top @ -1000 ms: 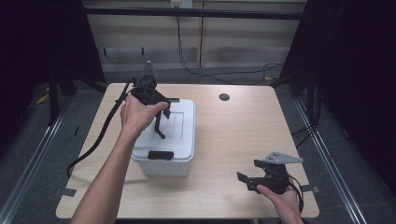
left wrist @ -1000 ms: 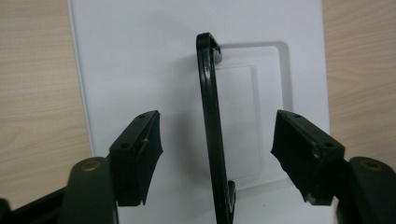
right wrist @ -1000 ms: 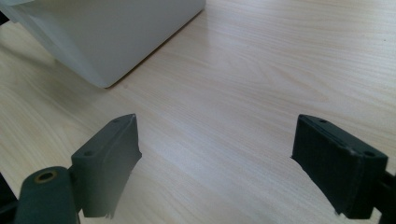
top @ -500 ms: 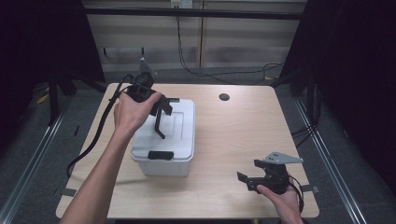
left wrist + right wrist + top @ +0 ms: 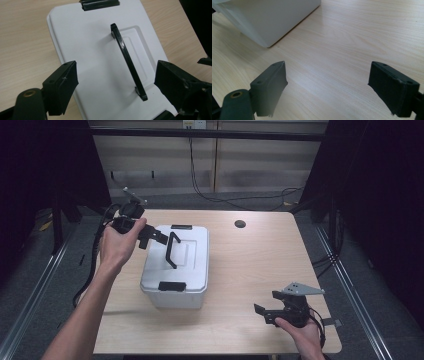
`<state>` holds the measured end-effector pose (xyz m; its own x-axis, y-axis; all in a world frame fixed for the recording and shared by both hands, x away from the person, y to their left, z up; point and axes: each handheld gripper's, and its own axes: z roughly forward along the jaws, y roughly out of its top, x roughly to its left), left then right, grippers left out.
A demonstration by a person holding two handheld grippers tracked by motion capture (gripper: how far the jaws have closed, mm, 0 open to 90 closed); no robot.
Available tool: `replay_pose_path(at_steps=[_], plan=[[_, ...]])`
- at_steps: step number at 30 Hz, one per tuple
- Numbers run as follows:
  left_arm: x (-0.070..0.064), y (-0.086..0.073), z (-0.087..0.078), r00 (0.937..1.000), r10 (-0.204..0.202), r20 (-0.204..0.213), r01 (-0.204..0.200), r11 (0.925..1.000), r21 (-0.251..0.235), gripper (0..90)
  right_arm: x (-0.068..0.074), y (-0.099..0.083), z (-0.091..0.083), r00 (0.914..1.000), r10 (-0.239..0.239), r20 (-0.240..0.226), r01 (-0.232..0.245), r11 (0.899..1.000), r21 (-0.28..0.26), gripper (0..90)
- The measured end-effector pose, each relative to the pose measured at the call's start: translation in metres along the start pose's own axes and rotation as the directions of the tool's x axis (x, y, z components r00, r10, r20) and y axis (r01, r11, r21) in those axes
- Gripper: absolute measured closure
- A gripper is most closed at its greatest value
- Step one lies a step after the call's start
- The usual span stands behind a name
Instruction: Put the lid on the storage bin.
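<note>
Closest to the camera, the right gripper [image 5: 266,312] sat low on the wooden table [image 5: 260,265] near the front right corner, jaws spread wide with nothing in them. Further back, the white box [image 5: 176,267] stood left of center, black handle [image 5: 171,250] upright. The left gripper [image 5: 156,238] hovered over the lid's far left edge, jaws wide too, holding nothing.

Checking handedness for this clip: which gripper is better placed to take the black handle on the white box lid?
Left, most likely. The left gripper hangs open over the white box, its jaws either side of the raised black handle. The right gripper sits open near the table's near right corner, apart from the box.
</note>
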<state>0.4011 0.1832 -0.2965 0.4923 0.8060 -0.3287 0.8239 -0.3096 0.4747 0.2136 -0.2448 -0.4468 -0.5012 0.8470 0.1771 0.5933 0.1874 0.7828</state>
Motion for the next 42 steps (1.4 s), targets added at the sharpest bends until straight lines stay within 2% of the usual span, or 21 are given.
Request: replay_pose_path(at_steps=[3, 6, 8, 13, 16, 18, 20, 23, 26, 29, 30, 31, 35, 40, 42], plan=[[0.005, -0.005, -0.004, 0.9994, 0.035, 0.009, -0.035, 0.9993, -0.011, 20.7, 0.0, 0.0, 0.0, 1.0, 0.001, 0.002, -0.001, 1.0, 0.001, 14.8], [0.01, -0.01, -0.008, 0.9979, 0.064, 0.0, -0.064, 0.9978, -0.019, 20.8, 0.0, 0.0, 0.0, 1.0, -0.001, 0.001, 0.001, 1.0, -0.002, 14.8], [0.013, -0.014, -0.011, 0.9978, 0.066, 0.003, -0.066, 0.9977, -0.018, 20.8, 0.0, 0.0, 0.0, 1.0, -0.002, 0.0, 0.002, 1.0, -0.002, 14.7], [0.02, -0.022, -0.018, 0.9981, 0.053, 0.031, -0.051, 0.9964, -0.068, 18.2, 0.0, 0.0, 0.0, 1.0, 0.003, 0.005, -0.003, 1.0, 0.0, 14.8], [0.023, -0.028, -0.022, 0.9949, 0.091, 0.045, -0.087, 0.994, -0.066, 17.9, 0.0, 0.0, 0.0, 1.0, 0.005, 0.005, -0.005, 1.0, 0.0, 14.8], [0.025, -0.032, -0.026, 0.9937, 0.102, 0.046, -0.099, 0.9928, -0.067, 18.7, 0.0, 0.0, 0.0, 1.0, 0.004, 0.006, -0.004, 1.0, 0.002, 14.8], [0.028, -0.036, -0.03, 0.9962, 0.082, 0.029, -0.08, 0.9936, -0.08, 18.4, 0.0, 0.0, 0.0, 1.0, 0.004, 0.005, -0.004, 1.0, 0.0, 14.8], [0.035, -0.045, -0.035, 0.9947, 0.095, 0.039, -0.091, 0.9917, -0.091, 18.5, -0.001, 0.0, 0.0, 1.0, 0.007, 0.006, -0.007, 1.0, 0.0, 14.8], [0.04, -0.056, -0.037, 0.9938, 0.11, 0.022, -0.107, 0.9893, -0.099, 18.5, 0.0, 0.0, 0.0, 1.0, 0.003, 0.006, -0.003, 1.0, 0.001, 14.8], [0.047, -0.065, -0.039, 0.9939, 0.109, 0.02, -0.105, 0.9837, -0.147, 18.7, -0.001, 0.0, 0.0, 0.9999, 0.008, 0.008, -0.008, 1.0, 0.001, 14.8], [0.05, -0.068, -0.039, 0.9953, 0.093, 0.025, -0.088, 0.9849, -0.149, 18.8, -0.001, 0.0, 0.0, 0.9999, 0.009, 0.009, -0.009, 1.0, 0.002, 14.8], [0.053, -0.07, -0.039, 0.995, 0.095, 0.032, -0.089, 0.9844, -0.152, 18.8, -0.001, 0.0, 0.0, 0.9999, 0.009, 0.009, -0.009, 1.0, 0.003, 14.8], [0.058, -0.086, -0.04, 0.9936, 0.112, 0.013, -0.108, 0.9809, -0.162, 18.8, -0.001, 0.0, 0.0, 0.9999, 0.008, 0.008, -0.008, 1.0, 0.001, 14.8], [0.066, -0.108, -0.039, 0.9936, 0.113, 0.008, -0.11, 0.9798, -0.167, 18.8, 0.0, 0.0, 0.0, 0.9999, 0.006, 0.008, -0.006, 1.0, 0.002, 14.8], [0.065, -0.118, -0.041, 0.9922, 0.124, 0.003, -0.122, 0.9764, -0.178, 18.8, 0.0, 0.0, 0.0, 1.0, 0.006, 0.008, -0.006, 1.0, 0.001, 14.8]])
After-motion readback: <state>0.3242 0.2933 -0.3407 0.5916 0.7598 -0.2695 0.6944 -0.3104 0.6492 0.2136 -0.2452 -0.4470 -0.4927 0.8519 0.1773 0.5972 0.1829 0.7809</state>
